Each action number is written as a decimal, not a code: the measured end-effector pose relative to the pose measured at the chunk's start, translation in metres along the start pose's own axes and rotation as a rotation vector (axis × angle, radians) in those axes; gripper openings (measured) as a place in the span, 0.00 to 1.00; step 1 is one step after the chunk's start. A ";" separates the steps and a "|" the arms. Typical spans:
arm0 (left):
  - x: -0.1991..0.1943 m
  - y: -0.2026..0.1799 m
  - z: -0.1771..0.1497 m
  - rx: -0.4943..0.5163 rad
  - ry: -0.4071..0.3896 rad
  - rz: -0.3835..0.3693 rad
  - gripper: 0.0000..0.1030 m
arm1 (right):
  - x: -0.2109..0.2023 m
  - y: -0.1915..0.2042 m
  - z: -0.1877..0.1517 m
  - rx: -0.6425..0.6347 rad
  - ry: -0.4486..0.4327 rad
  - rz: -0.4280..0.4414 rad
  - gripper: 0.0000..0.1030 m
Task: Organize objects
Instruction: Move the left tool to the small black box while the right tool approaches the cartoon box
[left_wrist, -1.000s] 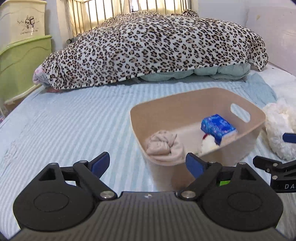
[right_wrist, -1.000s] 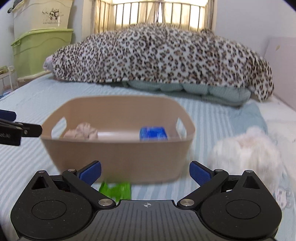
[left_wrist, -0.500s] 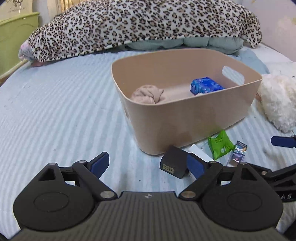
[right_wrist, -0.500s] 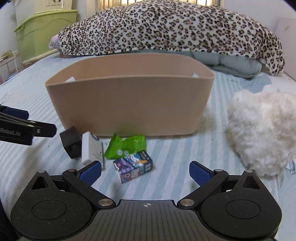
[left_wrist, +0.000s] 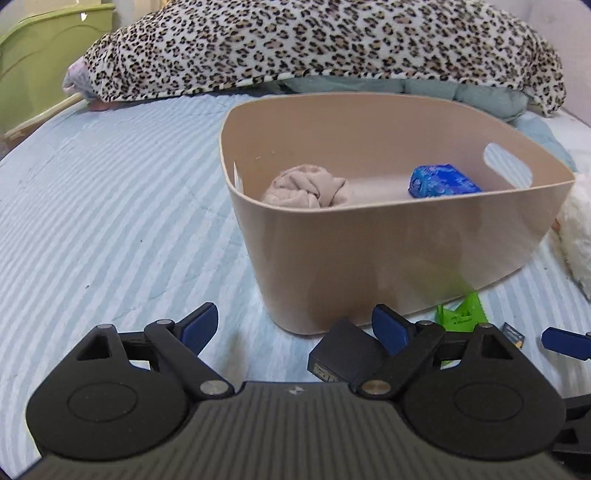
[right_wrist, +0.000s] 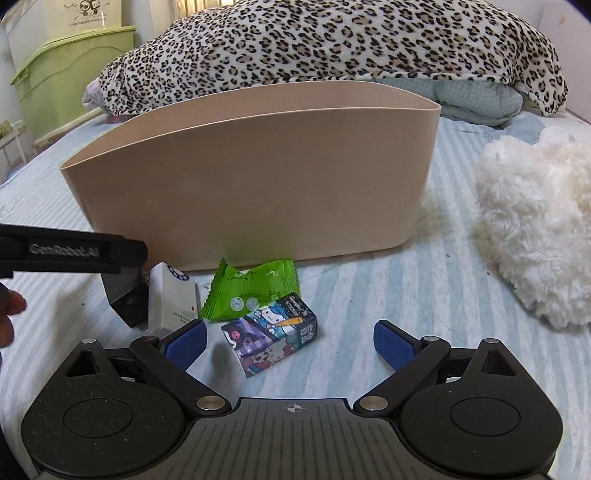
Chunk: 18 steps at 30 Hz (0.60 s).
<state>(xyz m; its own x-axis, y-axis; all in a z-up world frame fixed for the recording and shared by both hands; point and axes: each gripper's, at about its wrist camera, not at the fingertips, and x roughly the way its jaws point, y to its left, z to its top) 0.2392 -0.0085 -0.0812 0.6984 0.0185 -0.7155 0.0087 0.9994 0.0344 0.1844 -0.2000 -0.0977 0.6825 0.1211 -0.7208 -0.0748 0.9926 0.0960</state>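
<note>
1. The left claw (left_wrist: 293, 328) stood open, both blue fingers spread wide and gripping nothing, low over the striped bed sheet (left_wrist: 110, 206).
2. The right claw (right_wrist: 290, 341) was likewise open and empty, with its fingers flanking the cartoon-printed box (right_wrist: 271, 336) without touching it.
3. The beige bin (left_wrist: 388, 251) sat on the bed ahead of both claws. Its near wall rose straight from the sheet; its rim was unbroken except for a handle slot on the right end wall.
4. Inside the bin lay a balled beige cloth (left_wrist: 306, 186) at the left and a blue packet (left_wrist: 441, 181) at the right, well apart, with bare floor between them.
5. Four loose items lay on the sheet just in front of the bin's near wall: a black box (right_wrist: 127, 295), a white box (right_wrist: 171, 301) touching it, a green sachet (right_wrist: 255, 291), and the cartoon-printed box nearest the right claw.
6. In the left wrist view the black box sat just beside the right finger of the left claw.
7. A white plush toy (right_wrist: 539, 225) lay right of the bin, with a strip of bare sheet between it and the loose items.
8. A leopard-print blanket (right_wrist: 332, 48) bounded the far edge of the bed behind the bin.
</note>
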 end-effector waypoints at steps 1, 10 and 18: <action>0.003 -0.001 -0.001 -0.002 0.010 0.015 0.88 | 0.002 0.000 0.000 0.004 0.001 -0.001 0.92; 0.000 0.012 -0.005 -0.073 0.080 -0.033 0.86 | 0.007 0.003 -0.005 -0.011 0.008 -0.017 0.75; -0.010 0.024 -0.009 -0.119 0.139 -0.033 0.86 | 0.004 0.000 -0.012 0.010 0.002 -0.030 0.47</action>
<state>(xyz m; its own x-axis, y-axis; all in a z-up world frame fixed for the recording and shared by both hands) 0.2260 0.0154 -0.0800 0.5932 -0.0190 -0.8048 -0.0602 0.9959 -0.0679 0.1788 -0.1993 -0.1088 0.6829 0.0909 -0.7249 -0.0466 0.9956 0.0810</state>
